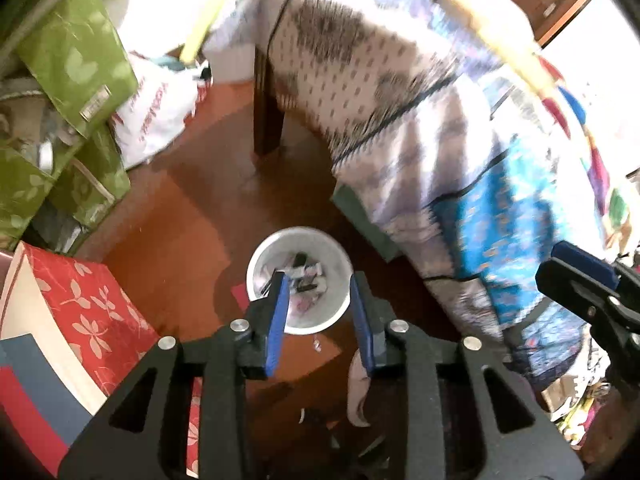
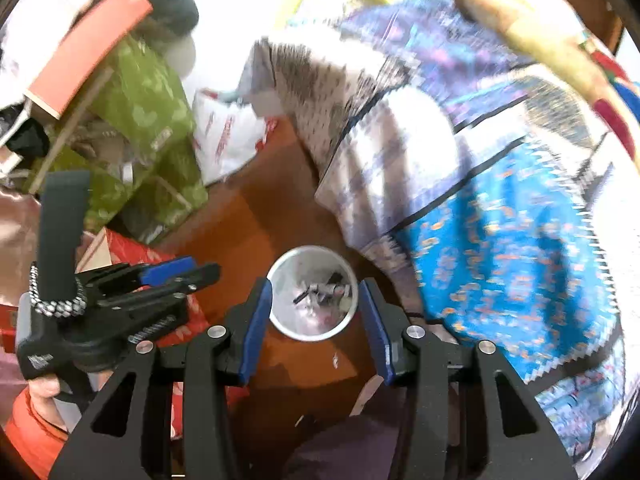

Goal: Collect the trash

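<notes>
Grippers, left (image 1: pixel 318 280) and right (image 2: pixel 316 290), hang above the white bin (image 1: pixel 334 258) of trash (image 1: pixel 306 276), jaws apart, holding nothing.

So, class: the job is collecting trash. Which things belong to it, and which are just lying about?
Belongs to the job:
round white bin on the floor
scraps inside it
left gripper
right gripper

Lying about:
green leaf-print boxes
red floral box
white plastic bag
blue patterned cloth

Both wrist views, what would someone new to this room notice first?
A white bin with scraps inside stands on the brown floor, framed between the open fingers of the left gripper and, in the other view, of the right gripper. A bright blue patterned bedspread hangs down on the right, and green leaf-print boxes pile up on the left.
</notes>
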A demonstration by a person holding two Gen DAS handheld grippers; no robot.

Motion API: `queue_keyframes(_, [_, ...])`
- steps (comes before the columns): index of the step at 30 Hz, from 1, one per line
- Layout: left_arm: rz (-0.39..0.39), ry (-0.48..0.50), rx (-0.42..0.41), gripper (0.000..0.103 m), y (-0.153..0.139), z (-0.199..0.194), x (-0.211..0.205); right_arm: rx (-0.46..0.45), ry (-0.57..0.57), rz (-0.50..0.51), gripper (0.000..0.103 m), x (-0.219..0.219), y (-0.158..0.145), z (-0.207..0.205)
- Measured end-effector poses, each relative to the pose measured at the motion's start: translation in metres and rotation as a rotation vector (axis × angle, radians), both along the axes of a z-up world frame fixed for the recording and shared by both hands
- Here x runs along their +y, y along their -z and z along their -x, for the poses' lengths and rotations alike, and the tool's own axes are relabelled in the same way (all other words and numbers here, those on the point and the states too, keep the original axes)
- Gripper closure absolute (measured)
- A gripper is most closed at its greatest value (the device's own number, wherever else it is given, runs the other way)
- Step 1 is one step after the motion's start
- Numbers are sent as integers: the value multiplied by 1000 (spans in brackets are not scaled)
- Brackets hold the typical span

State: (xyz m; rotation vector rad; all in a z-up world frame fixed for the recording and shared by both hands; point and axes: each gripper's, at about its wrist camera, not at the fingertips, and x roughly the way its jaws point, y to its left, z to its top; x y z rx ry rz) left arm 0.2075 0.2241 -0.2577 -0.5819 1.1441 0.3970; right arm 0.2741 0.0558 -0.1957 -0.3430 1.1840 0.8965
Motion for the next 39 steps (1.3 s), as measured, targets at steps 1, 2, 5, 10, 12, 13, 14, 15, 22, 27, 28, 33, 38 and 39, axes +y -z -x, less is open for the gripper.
queue_keyframes(1, [-10,-1,-28,72,-14,5,-1,-33,21,-26,61,-10,-15,5])
queue_keyframes(2, [-28,0,-60,72,-31,12,-4,-58,35,-43,61,-17,-26,8])
queue_keyframes(5, [-97,14,-136,72,-78,28,-17,-154,86,-110,61,-43,-65,25])
queue_keyframes(10, [-179,102,-342,72,-163,66,-55,-339,203,-201,61,-94,-132,65])
queue_keyframes(12, [-208,142,-417,72,-191,80,-73,-446,267,-242,61,-120,-163,90])
queue_keyframes(13, [-220,167,-457,72,-204,87,-83,-489,299,-265,61,-132,-175,101])
queue_keyframes(14, [-234,198,-506,72,-219,97,-95,-522,324,-287,61,-142,-184,111])
queue_keyframes(15, [-247,224,-546,72,-232,105,-106,-550,348,-311,61,-152,-194,121])
queue_keyframes(22, [-315,364,-749,72,-286,161,-174,-673,516,-444,61,-215,-228,191])
queue_keyframes(27, [-408,406,-800,41,-295,200,-207,-704,583,-446,35,-232,-223,227])
queue_keyframes(28, [-426,400,-808,32,-293,208,-211,-725,603,-439,25,-235,-221,231])
queue_keyframes(33, [-420,382,-806,17,-285,227,-214,-799,694,-381,2,-246,-219,251])
queue_keyframes(38, [-416,388,-802,16,-278,240,-216,-791,720,-373,0,-252,-217,264])
queue_keyframes(39, [-419,391,-800,15,-277,241,-216,-791,720,-370,0,-254,-217,267])
